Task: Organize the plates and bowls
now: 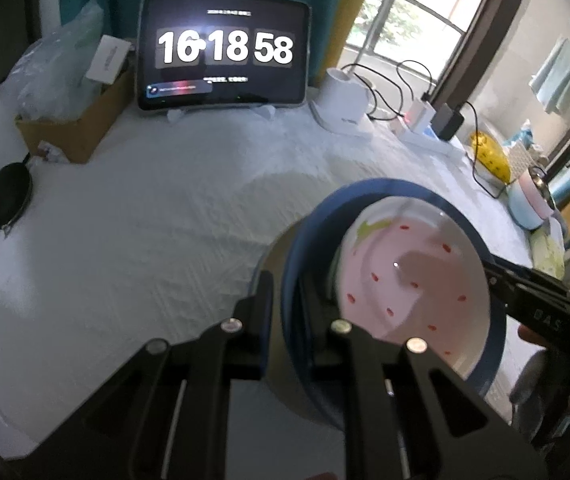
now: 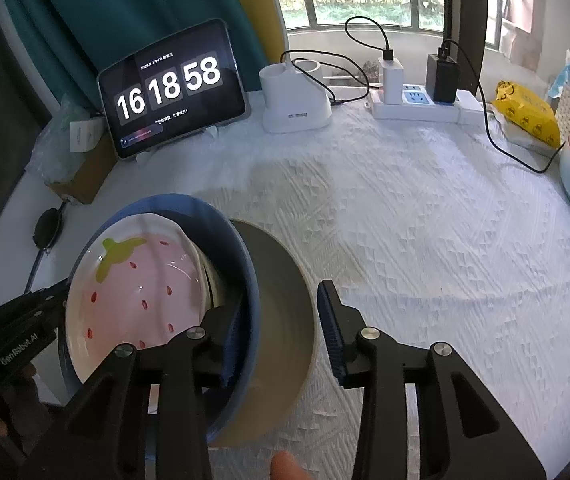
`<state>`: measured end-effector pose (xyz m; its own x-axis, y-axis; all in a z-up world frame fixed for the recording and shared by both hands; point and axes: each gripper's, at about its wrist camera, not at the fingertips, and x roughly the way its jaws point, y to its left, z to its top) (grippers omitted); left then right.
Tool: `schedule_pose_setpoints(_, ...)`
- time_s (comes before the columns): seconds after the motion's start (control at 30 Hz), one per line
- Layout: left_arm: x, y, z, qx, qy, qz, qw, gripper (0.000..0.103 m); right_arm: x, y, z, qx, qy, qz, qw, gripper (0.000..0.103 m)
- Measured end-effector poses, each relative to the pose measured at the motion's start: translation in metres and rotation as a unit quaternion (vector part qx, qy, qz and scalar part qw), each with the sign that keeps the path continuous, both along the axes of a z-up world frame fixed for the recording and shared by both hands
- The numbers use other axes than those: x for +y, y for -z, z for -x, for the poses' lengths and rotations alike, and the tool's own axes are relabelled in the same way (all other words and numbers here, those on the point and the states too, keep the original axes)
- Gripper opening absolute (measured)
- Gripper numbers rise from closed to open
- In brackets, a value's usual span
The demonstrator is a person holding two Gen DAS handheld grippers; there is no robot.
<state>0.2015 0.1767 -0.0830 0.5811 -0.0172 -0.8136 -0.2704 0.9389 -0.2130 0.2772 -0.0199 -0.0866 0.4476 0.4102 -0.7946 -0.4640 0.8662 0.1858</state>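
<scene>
Holding the bowl [image 1: 293, 292] rim, your left claw [image 1: 287, 312] is pinched tight; your right claw [image 2: 281, 320] gapes, gripping nothing.

White quilted table [image 2: 425, 240], blue bowl [image 2: 245, 264], tablet [image 2: 173, 88], cardboard box [image 1: 81, 136], power strip [image 2: 421, 108], white holder [image 2: 297, 100]

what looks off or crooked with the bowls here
The blue bowl is tipped up on its side rather than sitting flat, with the strawberry dish nested inside. The left gripper pinches its rim; the right gripper is open around the other edge.
</scene>
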Motion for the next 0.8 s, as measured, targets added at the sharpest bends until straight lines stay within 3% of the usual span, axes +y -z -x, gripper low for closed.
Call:
schedule_pose_setpoints(0.03, 0.003, -0.003, 0.001, -0.008, -0.001, 0.003, 1.0, 0.016, -0.001, 0.0, 0.0, 0.002, 0.0, -0.003, 1.0, 0.039)
schedule_pose_setpoints(0.07, 0.006, -0.009, 0.003, -0.02, -0.001, 0.009, 0.9998, 0.027, -0.003, -0.003, 0.001, -0.002, 0.002, -0.008, 1.0, 0.041)
schedule_pose_setpoints(0.1, 0.009, -0.015, 0.004, -0.028, -0.002, 0.014, 0.9995, 0.046, -0.005, -0.008, 0.001, -0.011, 0.005, -0.01, 1.0, 0.047)
schedule_pose_setpoints(0.13, 0.012, -0.022, 0.006, -0.041, -0.007, 0.019, 0.999, 0.056, -0.008, -0.012, 0.002, -0.02, 0.007, -0.015, 1.0, 0.063)
schedule_pose_setpoints(0.17, 0.014, -0.028, 0.008, -0.052, -0.009, 0.02, 0.9984, 0.064, -0.011, -0.018, 0.003, -0.03, 0.011, -0.019, 0.999, 0.068)
schedule_pose_setpoints(0.27, 0.011, -0.032, 0.007, -0.048, -0.005, -0.004, 0.9988, 0.064, -0.015, -0.029, 0.004, -0.037, 0.007, -0.029, 0.999, 0.07)
schedule_pose_setpoints(0.8, -0.02, -0.051, 0.034, -0.079, 0.014, -0.036, 0.9962, 0.064, -0.026, -0.033, 0.026, -0.049, 0.013, -0.016, 0.999, 0.07)
